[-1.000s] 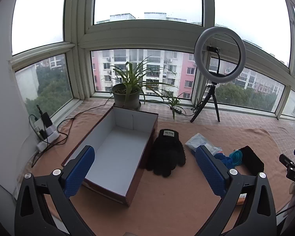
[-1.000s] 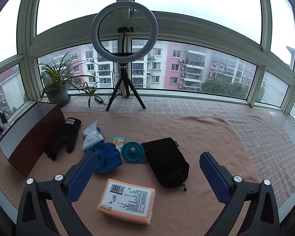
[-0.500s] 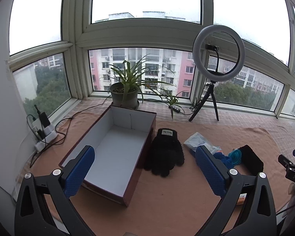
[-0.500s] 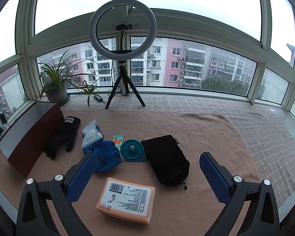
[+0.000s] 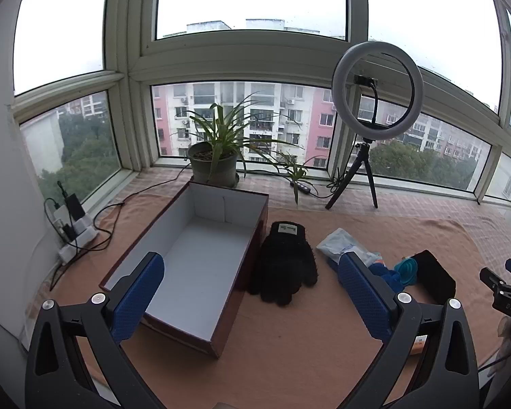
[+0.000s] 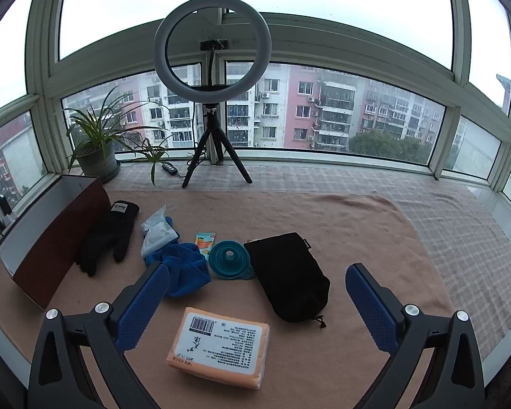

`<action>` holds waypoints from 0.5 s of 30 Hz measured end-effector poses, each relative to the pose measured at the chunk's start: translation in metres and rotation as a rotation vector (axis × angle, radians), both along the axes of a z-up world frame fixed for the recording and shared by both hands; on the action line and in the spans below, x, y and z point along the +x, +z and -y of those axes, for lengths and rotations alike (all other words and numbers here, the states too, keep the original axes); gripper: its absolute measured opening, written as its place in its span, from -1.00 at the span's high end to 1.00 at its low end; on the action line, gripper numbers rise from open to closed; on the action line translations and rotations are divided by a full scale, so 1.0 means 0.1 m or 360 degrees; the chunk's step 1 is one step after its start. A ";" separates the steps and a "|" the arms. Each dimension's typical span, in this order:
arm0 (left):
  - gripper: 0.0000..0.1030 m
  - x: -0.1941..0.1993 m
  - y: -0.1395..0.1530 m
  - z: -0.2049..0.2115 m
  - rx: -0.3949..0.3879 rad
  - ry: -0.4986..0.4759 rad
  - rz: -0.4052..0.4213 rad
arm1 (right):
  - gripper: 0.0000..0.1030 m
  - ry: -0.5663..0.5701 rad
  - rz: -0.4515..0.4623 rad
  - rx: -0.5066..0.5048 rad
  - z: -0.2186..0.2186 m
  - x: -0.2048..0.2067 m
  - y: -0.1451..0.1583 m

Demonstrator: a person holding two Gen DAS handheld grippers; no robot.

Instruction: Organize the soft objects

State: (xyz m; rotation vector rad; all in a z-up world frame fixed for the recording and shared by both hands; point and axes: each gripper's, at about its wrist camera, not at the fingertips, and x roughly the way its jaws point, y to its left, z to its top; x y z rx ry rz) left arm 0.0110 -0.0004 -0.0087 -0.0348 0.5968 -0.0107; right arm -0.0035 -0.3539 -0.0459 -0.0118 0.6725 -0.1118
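Note:
An open brown box with a white inside stands at the left; its brown side shows in the right wrist view. Black gloves lie beside it. A wet-wipe pack, a blue cloth, a black pouch and an orange tissue pack lie on the tan mat. My left gripper is open and empty above the box's right wall and the gloves. My right gripper is open and empty above the tissue pack.
A teal silicone funnel and a small orange sachet lie among the soft things. A potted plant, a ring light on a tripod and a power strip with cables stand along the window.
Both grippers have risen and drawn back slightly, so the scene has shifted a little. Nothing was taken hold of and no object has moved.

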 end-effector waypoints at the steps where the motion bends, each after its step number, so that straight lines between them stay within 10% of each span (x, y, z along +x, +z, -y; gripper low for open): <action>1: -0.98 0.00 0.00 0.00 -0.0001 -0.0001 -0.0002 | -0.99 -0.0002 -0.0001 0.0000 0.00 0.00 -0.01; 15: -0.98 0.09 -0.14 0.18 -0.0043 -0.0090 -0.0062 | -0.99 0.0007 -0.0047 0.0024 0.16 -0.02 -0.11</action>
